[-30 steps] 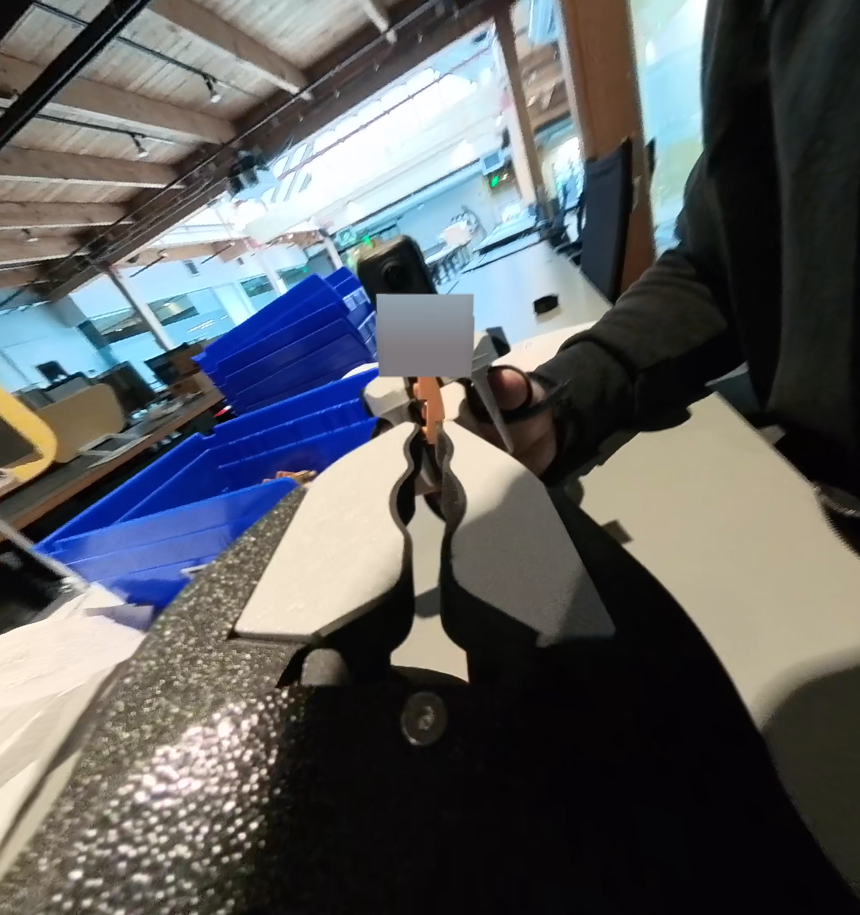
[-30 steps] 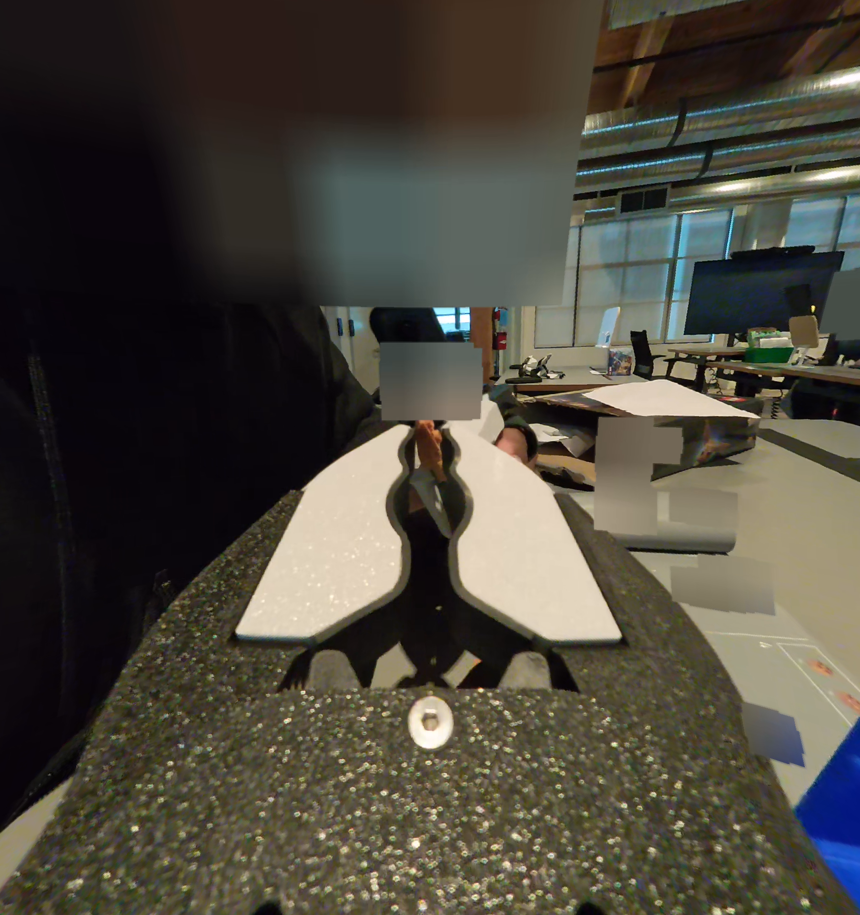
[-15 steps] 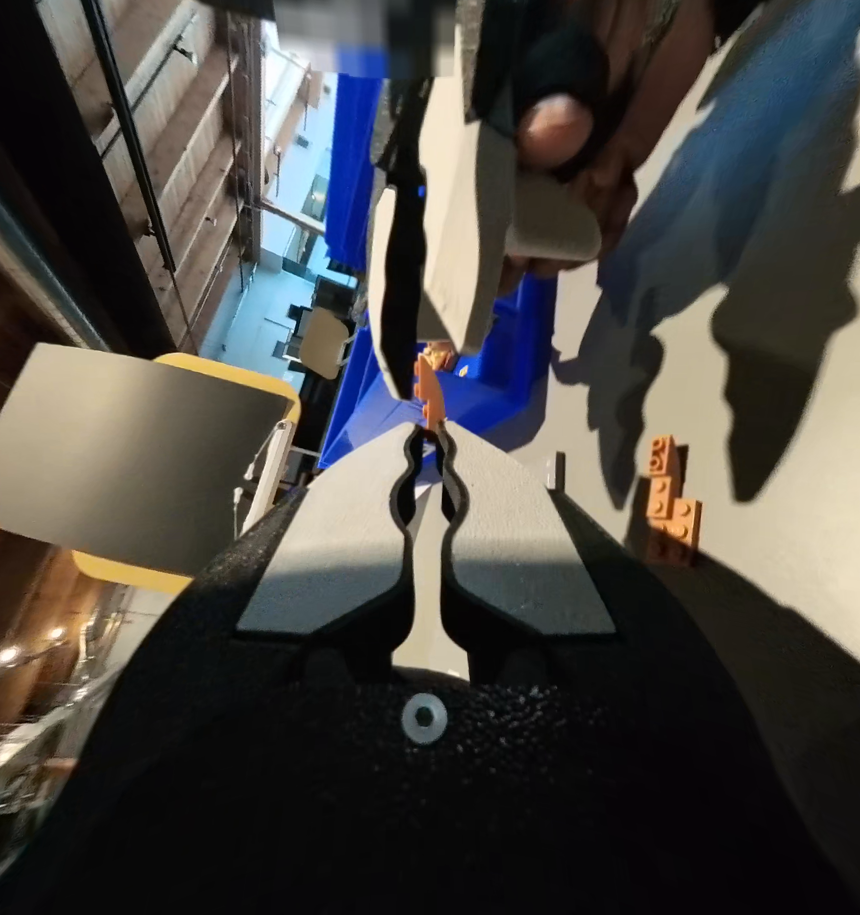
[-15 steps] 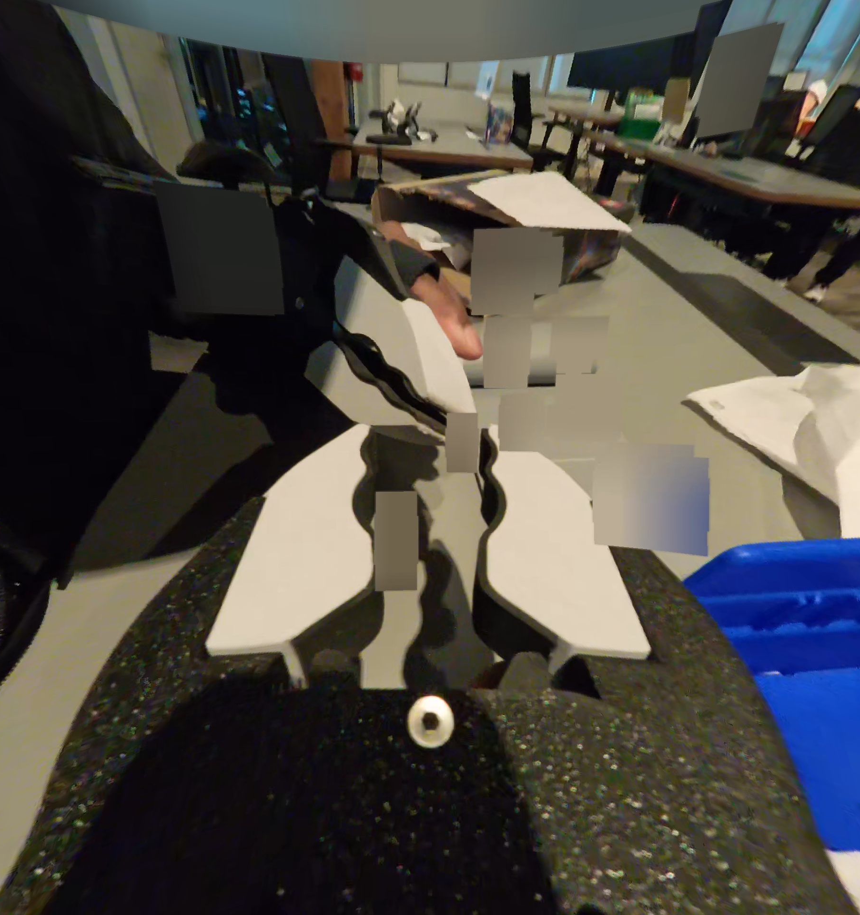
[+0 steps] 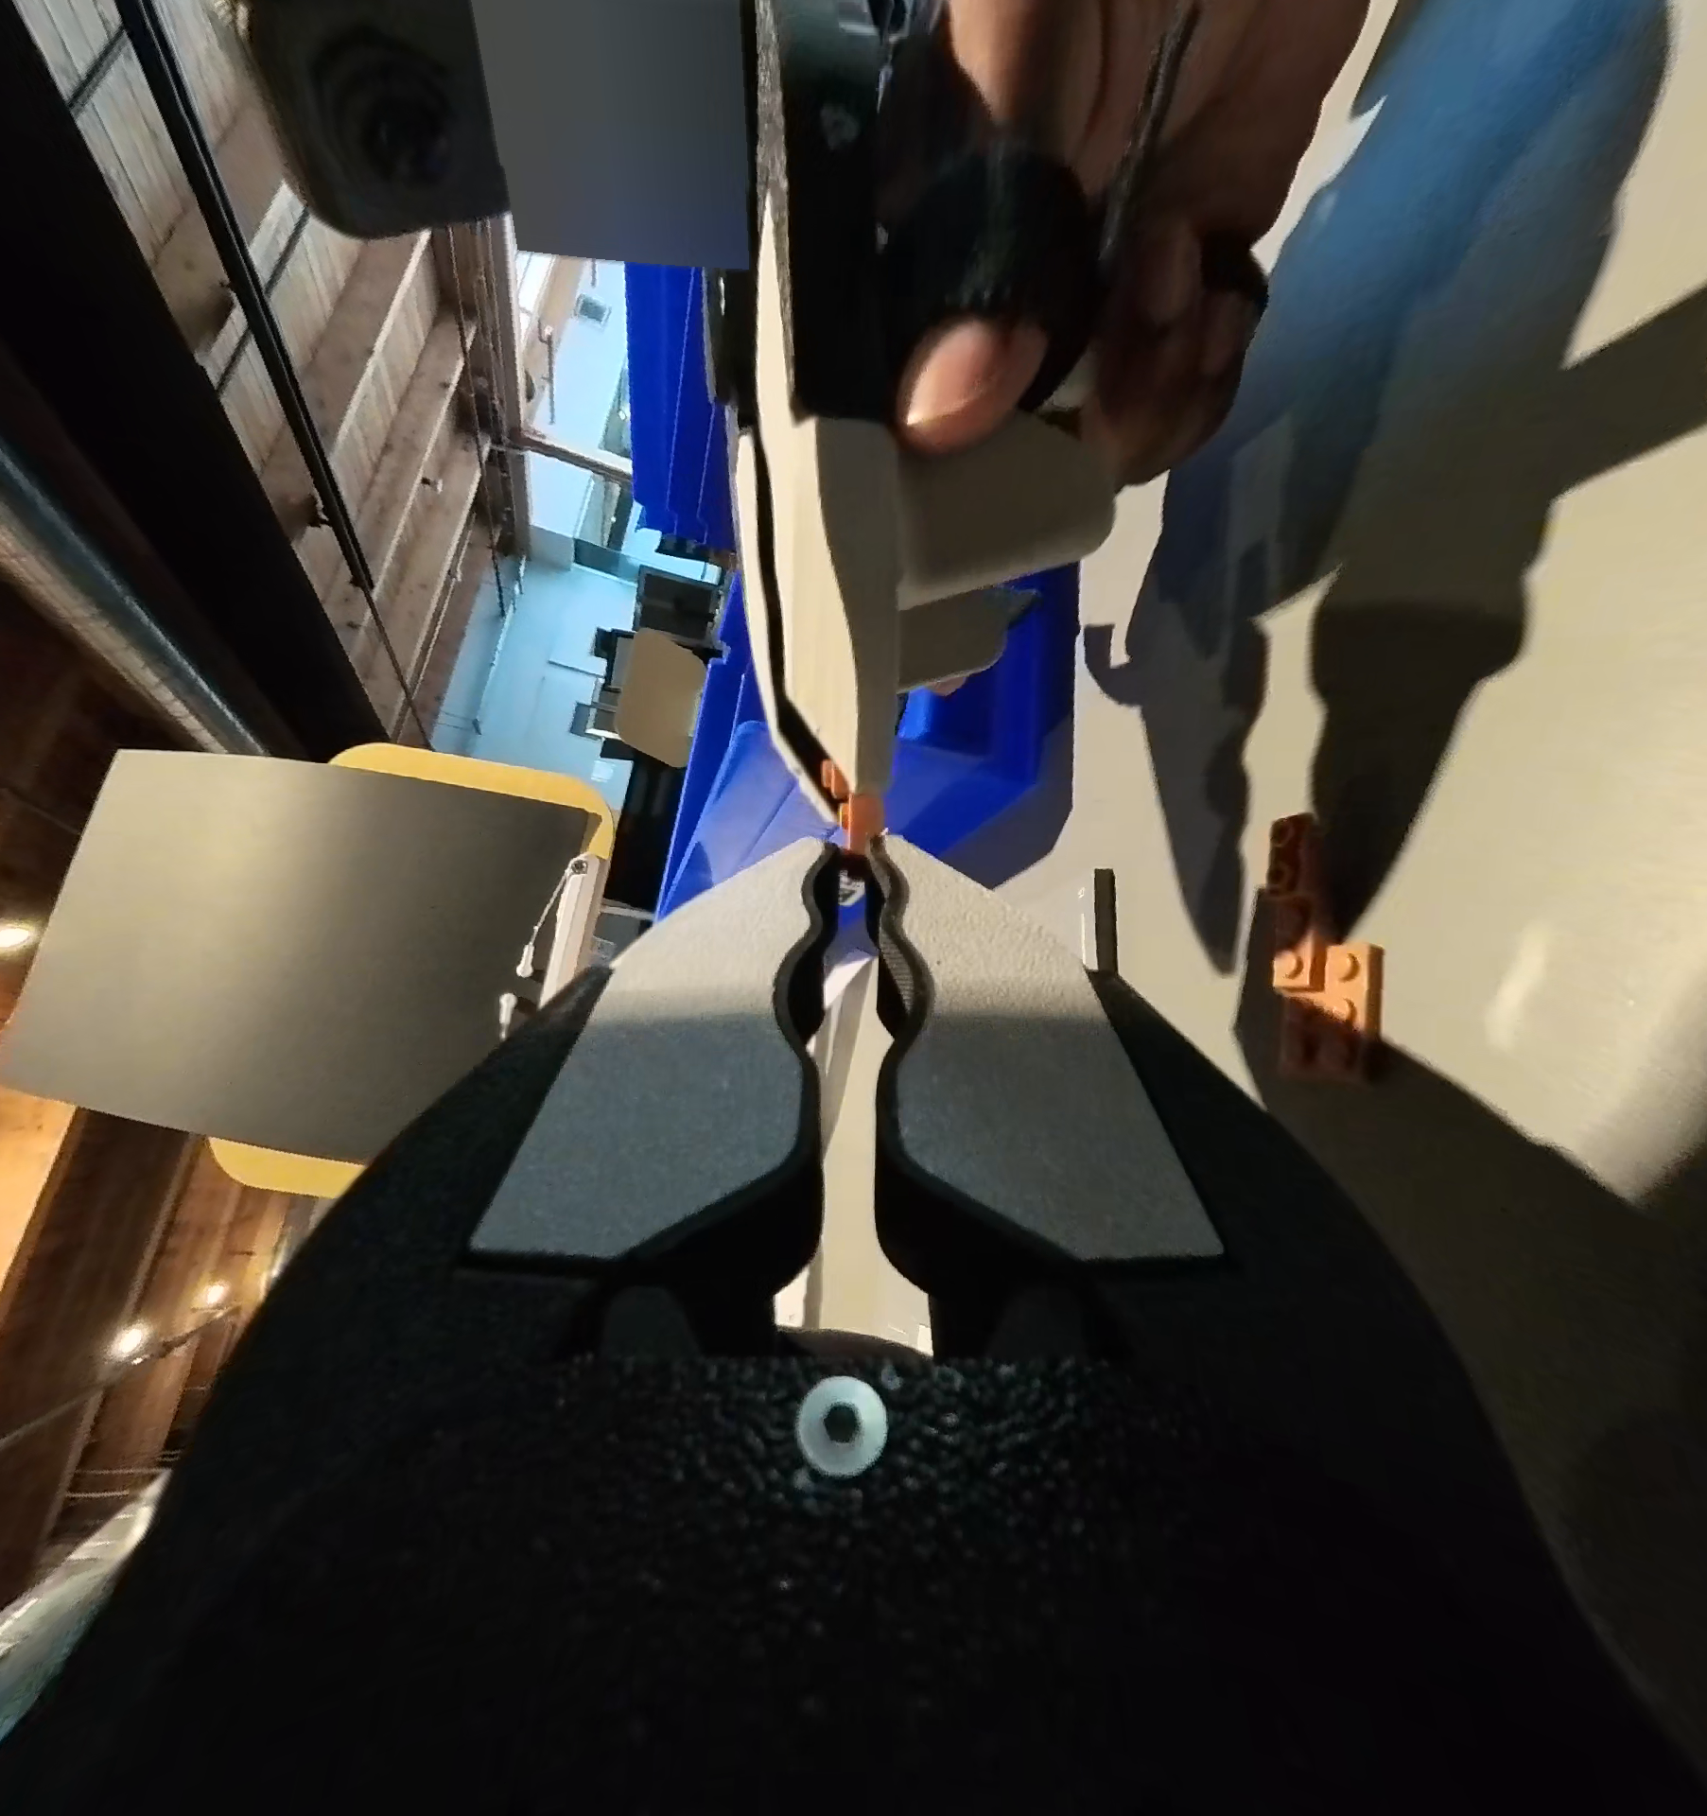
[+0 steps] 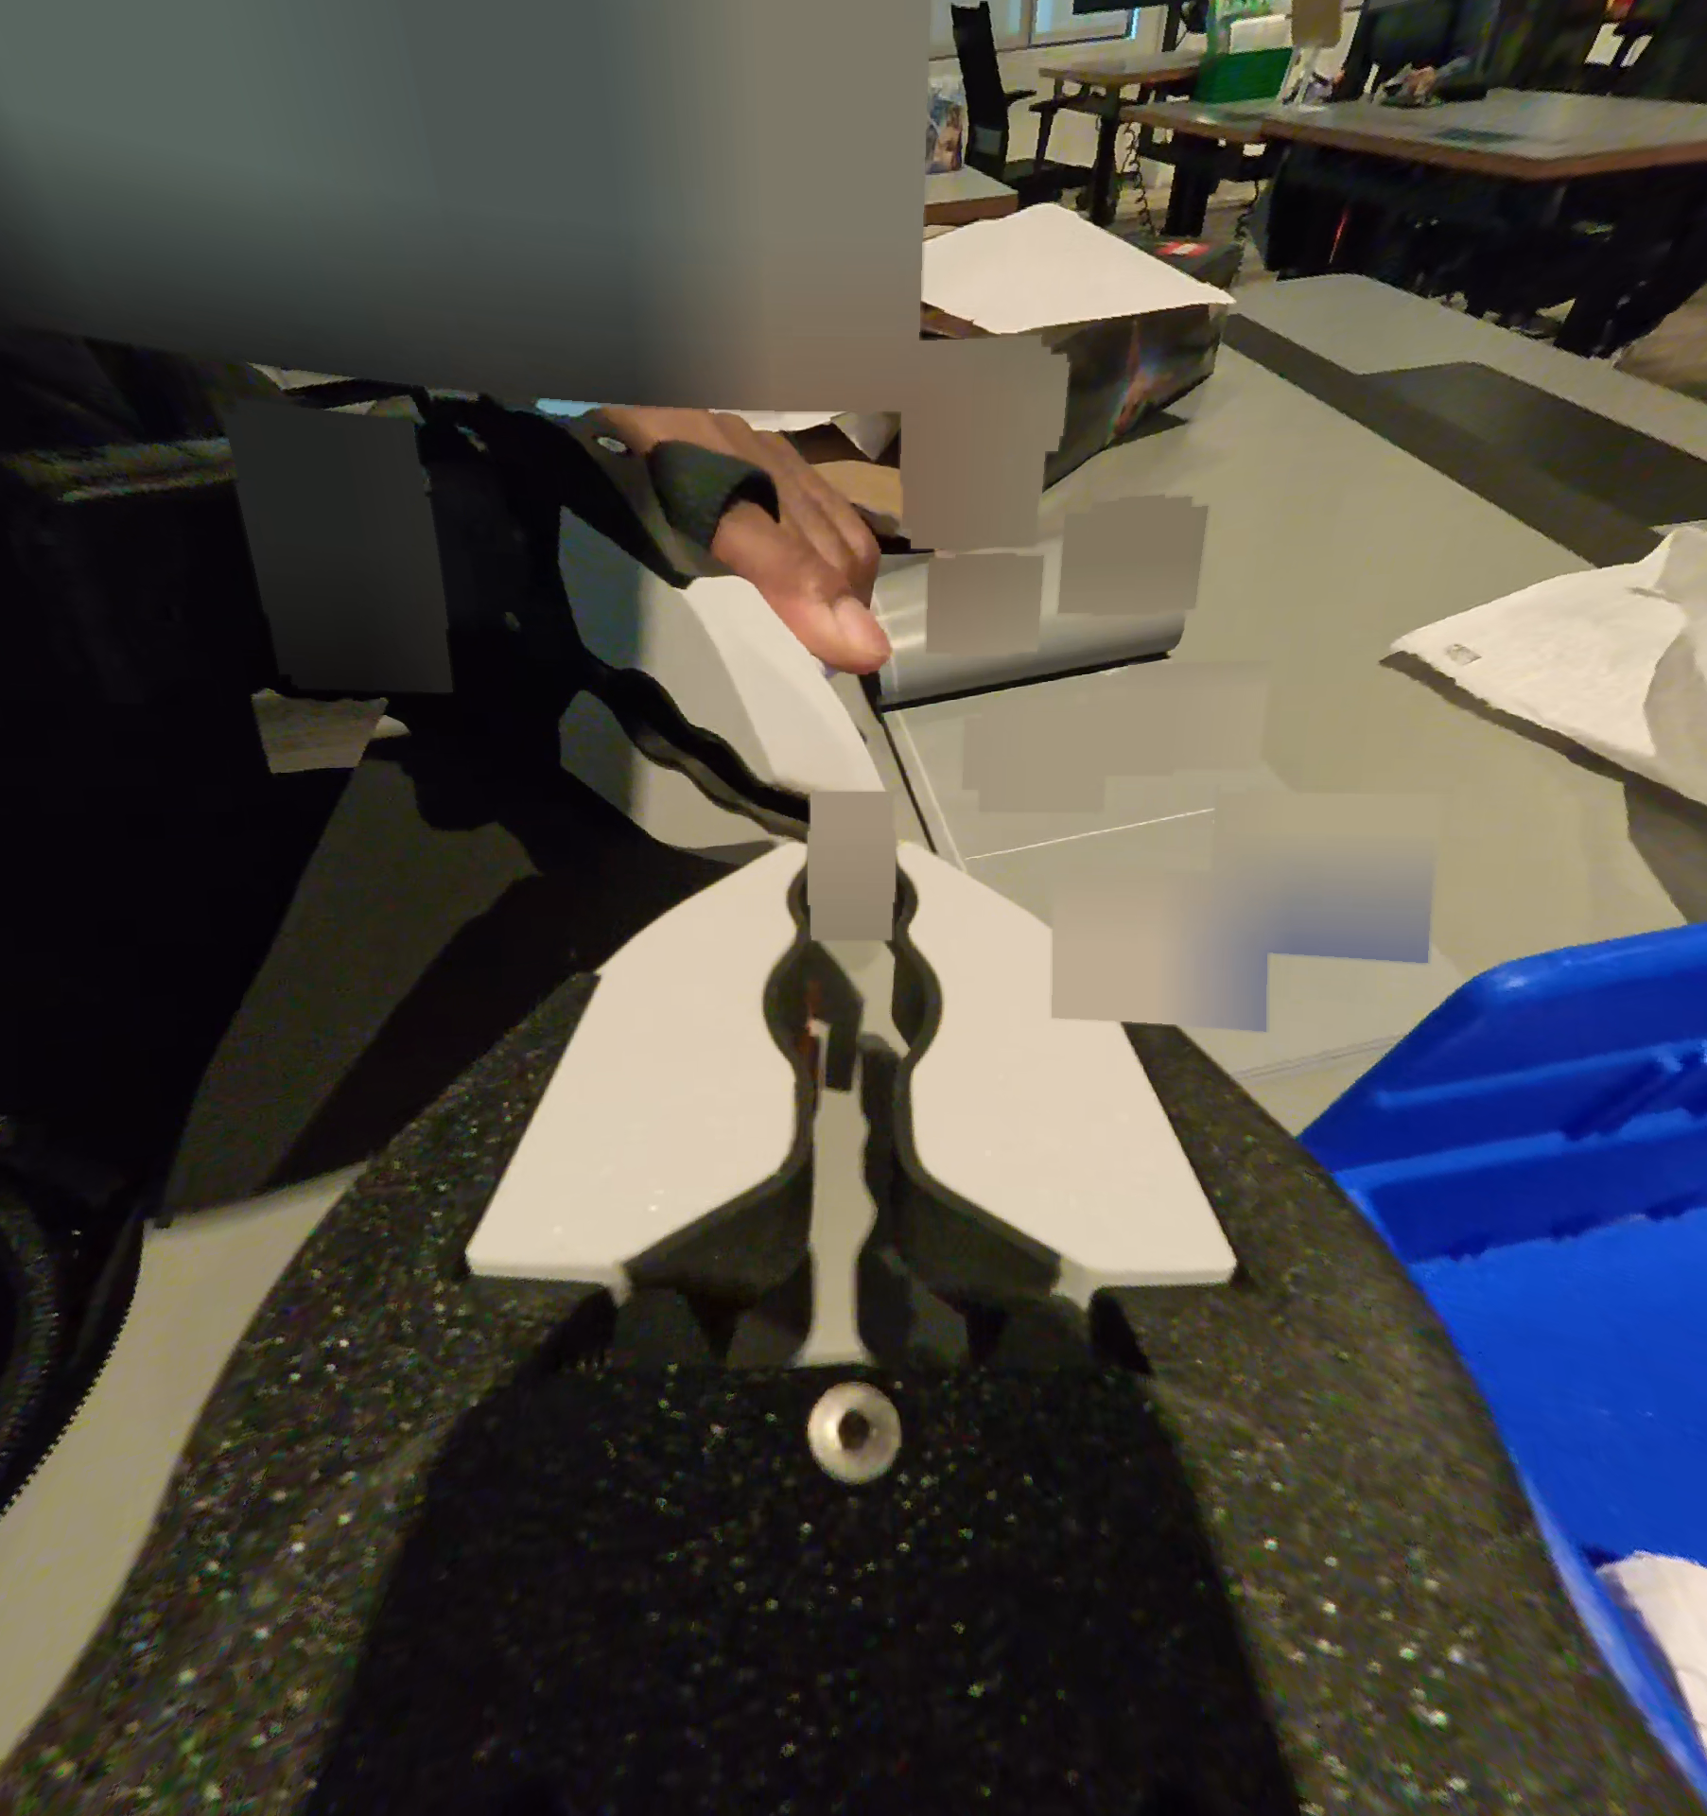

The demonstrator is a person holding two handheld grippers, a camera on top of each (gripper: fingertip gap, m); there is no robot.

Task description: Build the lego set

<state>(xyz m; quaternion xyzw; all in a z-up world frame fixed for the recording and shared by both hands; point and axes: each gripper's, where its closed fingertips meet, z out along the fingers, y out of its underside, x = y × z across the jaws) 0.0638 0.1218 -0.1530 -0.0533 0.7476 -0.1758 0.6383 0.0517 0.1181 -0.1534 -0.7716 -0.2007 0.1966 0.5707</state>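
Closed in since half a second ago: right claw (image 5: 854,786) meets left claw (image 5: 854,865), both nipping orange lego piece (image 5: 864,814) above bench (image 5: 1517,688). Recommend square, gentle pressure.

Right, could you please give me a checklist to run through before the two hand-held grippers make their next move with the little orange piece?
1. Left hand-held gripper shut on the small orange piece: ok.
2. Right hand-held gripper tips meeting that piece from above: ok.
3. Studs lined up at the joint: cannot tell, too small.
4. Joint visible in the right wrist view: not ok, hidden.
5. Orange brick assembly lying on the table, apart from both grippers: ok.
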